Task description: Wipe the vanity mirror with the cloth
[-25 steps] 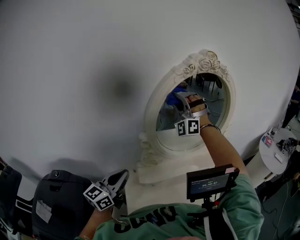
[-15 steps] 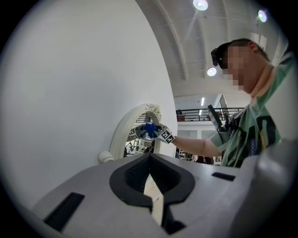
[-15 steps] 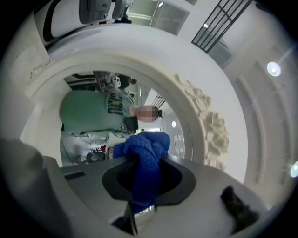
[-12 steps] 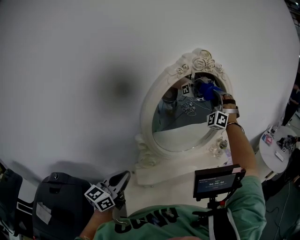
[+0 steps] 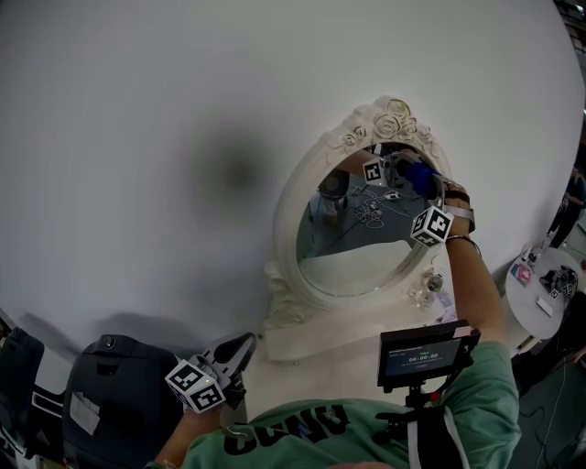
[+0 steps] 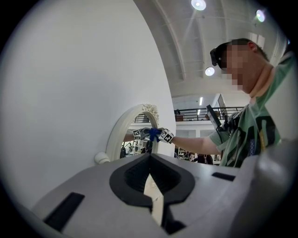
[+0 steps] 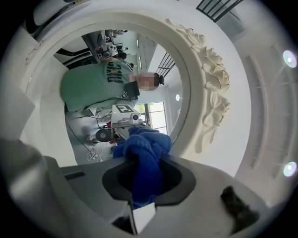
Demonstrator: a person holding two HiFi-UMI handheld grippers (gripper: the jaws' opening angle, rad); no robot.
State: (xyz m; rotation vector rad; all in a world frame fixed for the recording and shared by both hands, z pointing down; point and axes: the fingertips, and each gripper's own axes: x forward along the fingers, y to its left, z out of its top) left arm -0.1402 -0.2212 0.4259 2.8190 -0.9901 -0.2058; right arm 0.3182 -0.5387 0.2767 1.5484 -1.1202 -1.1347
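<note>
At the vanity mirror (image 5: 357, 261), right claw (image 7: 148, 173) tight on blue cloth (image 7: 142, 142); left claw (image 6: 150, 179) closed.

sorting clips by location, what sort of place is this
Probably a large hall or lab staged for recording, not a home: high vaulted ceiling with lights, a balcony railing, and the vanity mirror set against a plain white wall.

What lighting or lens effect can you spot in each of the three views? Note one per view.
Head view: a soft dark blotch on the white wall, left of the mirror. Left gripper view: black corners ring the round image; ceiling lamps flare. Right gripper view: the wide lens bows the mirror's frame, and the blue cloth in the jaws looms large.
</note>
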